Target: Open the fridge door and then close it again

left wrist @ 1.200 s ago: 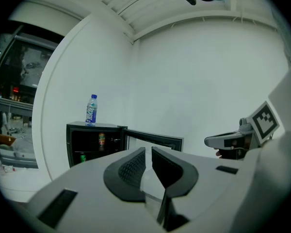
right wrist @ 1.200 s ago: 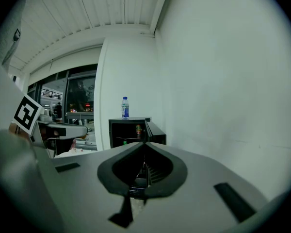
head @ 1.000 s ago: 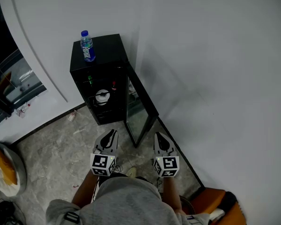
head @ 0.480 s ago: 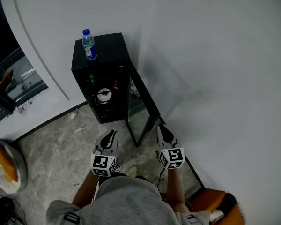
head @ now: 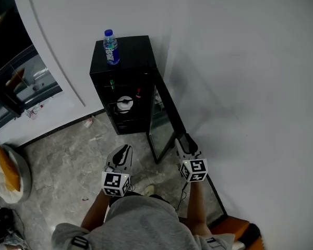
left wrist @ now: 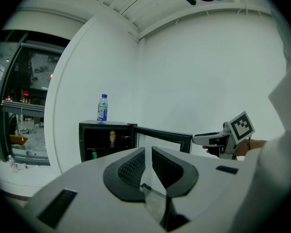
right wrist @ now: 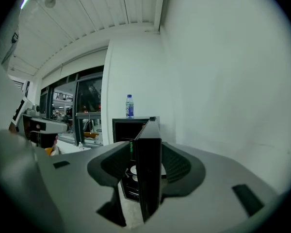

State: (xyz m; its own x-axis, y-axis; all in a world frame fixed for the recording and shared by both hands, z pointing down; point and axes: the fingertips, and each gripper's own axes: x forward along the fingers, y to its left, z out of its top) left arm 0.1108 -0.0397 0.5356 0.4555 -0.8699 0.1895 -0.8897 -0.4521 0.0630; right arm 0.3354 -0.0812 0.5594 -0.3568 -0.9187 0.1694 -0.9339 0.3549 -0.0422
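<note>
The black fridge (head: 130,51) stands at upper centre against the white wall, its door (head: 164,121) swung wide toward lower right. A water bottle (head: 111,47) on top carries a blue label, its print too small to read. The right gripper (head: 185,141) is opening its jaws, with the door's free edge between them and the wall just beside. The left gripper (head: 125,151) hangs over open grey floor, jaws nearly together, empty.

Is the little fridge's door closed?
No, the fridge door stands swung wide open, away from the front of the fridge.
</note>
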